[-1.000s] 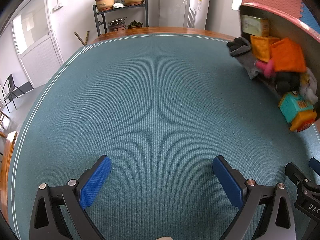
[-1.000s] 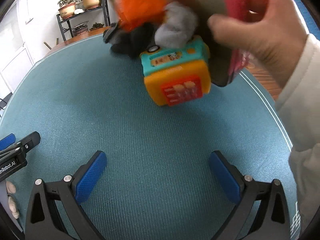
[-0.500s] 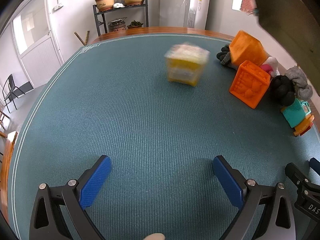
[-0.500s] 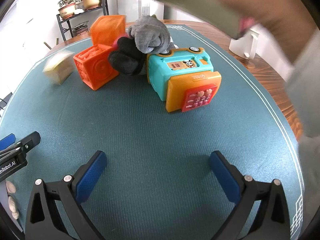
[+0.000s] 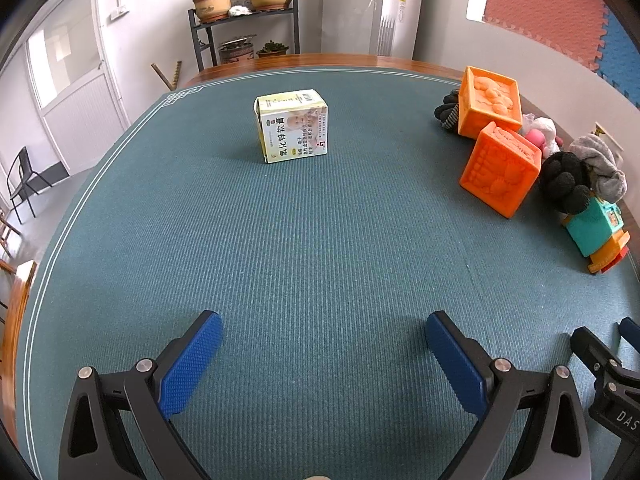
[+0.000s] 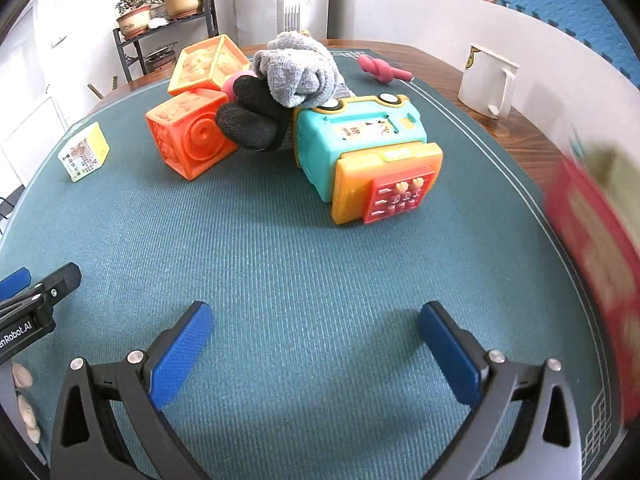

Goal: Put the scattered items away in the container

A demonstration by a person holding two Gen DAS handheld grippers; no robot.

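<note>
Lying heaped: orange blocks (image 6: 188,140), socks (image 6: 296,72)

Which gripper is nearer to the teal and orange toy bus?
Right. The toy bus lies just ahead of the open right gripper, slightly to its right. From the open left gripper, the bus sits far off to the right, at the mat's edge.

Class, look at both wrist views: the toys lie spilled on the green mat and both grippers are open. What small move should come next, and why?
Probably ease the right gripper forward toward the teal and orange plastic toy bus. Its jaws stand open and empty, and the bus lies nearest, straight ahead on the green mat. The left gripper, also open, faces the small yellow cardboard box, which sits farther off.
</note>
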